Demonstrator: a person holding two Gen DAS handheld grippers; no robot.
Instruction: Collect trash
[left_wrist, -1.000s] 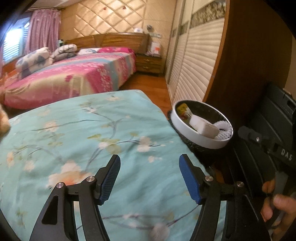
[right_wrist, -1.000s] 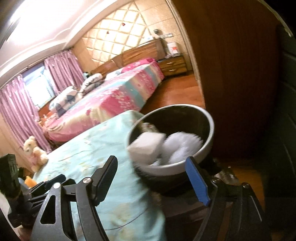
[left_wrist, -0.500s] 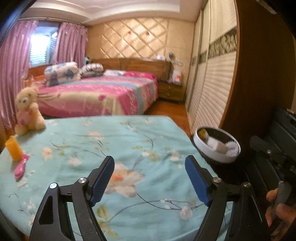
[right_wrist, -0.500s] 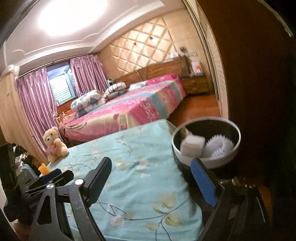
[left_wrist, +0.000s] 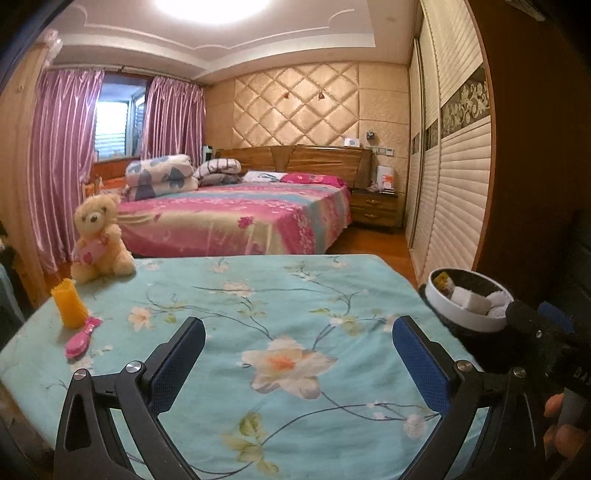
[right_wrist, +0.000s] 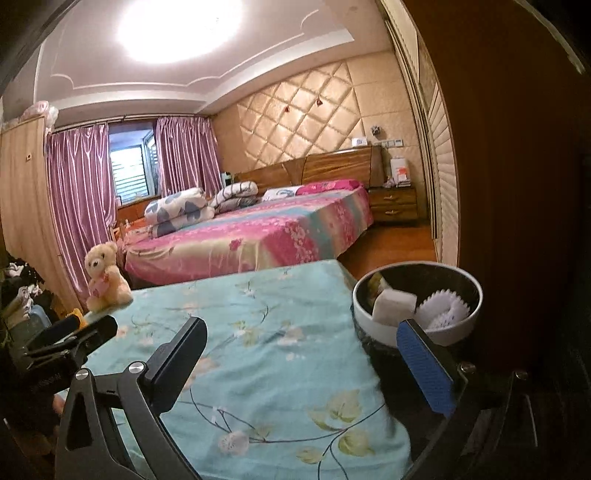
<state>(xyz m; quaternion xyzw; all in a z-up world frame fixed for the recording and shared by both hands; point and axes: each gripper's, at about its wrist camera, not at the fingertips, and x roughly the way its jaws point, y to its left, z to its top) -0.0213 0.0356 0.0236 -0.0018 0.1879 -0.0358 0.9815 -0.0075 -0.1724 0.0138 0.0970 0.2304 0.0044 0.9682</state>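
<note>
Bin: standing off the right edge of the tabletop, white-rimmed and dark-walled, already holding a white block, a white frilled paper piece and a yellowish wrapper.
Left tool: jaws opening to their widest, nothing lying between them, pointing across the floral cloth toward the bed.
Right tool: jaws opening wide and gripping nothing, its blue pad sitting just in front of the bin's rim in the right wrist view.
Key relation: the bin is lying ahead and to the right of both tools; the right tool is sitting nearer to it, the left tool nearer to the cloth's left side.
Remaining objects: an orange ribbed cup and a pink brush are lying near the left edge, the brush's long axis running diagonally, handle toward the camera; a teddy bear is sitting behind them.
Judgement: whether these count as trash is not showing; if so, the left tool is being better placed.
</note>
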